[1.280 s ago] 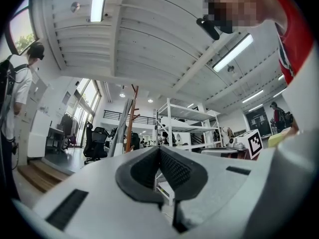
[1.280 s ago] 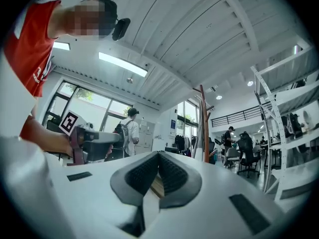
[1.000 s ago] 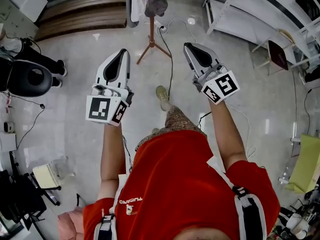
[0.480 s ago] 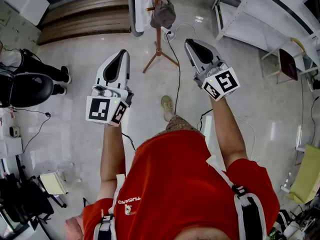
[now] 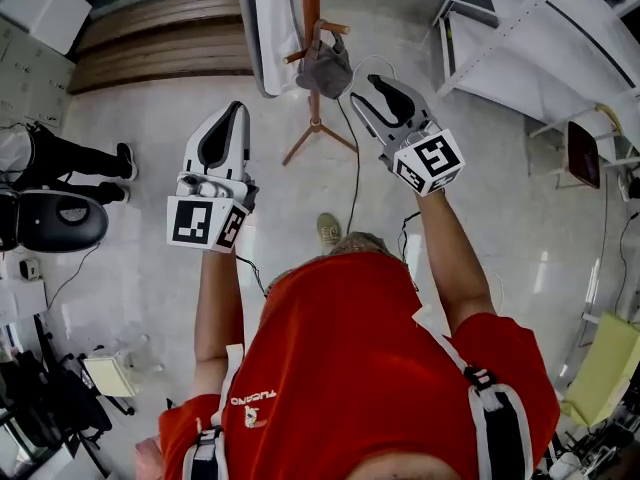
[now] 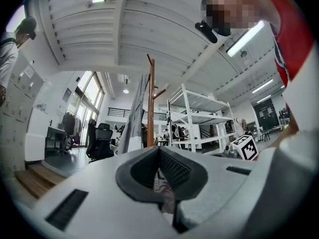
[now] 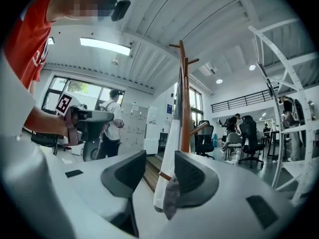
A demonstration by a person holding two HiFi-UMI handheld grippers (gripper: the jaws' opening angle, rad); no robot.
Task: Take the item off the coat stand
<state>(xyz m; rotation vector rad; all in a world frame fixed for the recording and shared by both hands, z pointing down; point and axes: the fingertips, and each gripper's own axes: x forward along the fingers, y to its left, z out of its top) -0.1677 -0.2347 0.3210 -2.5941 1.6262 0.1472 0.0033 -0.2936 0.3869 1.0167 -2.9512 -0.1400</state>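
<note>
A brown wooden coat stand [image 5: 312, 28] rises just ahead on the pale floor. A grey cloth item [image 5: 326, 68] hangs from one of its pegs, and a white garment [image 5: 268, 23] hangs on its left side. My right gripper [image 5: 368, 90] is just right of the grey item, a little apart from it. Its jaws are opening with nothing pressed between them. In the right gripper view the stand's pole [image 7: 184, 98], the white garment [image 7: 168, 143] and the grey item [image 7: 172, 200] show through the gap of the right gripper [image 7: 159, 171]. My left gripper [image 5: 236, 114] is shut and empty, lower left of the stand.
Wooden steps [image 5: 150, 38] lie at the back left. A white shelving rack [image 5: 540, 28] stands at the right. A black cable [image 5: 356, 168] runs across the floor from the stand's feet. A person in black with an office chair [image 5: 55, 218] is at the far left.
The coat stand has come nearer. My right gripper has moved up and left toward the grey item, and its jaws have parted. The left gripper keeps its place.
</note>
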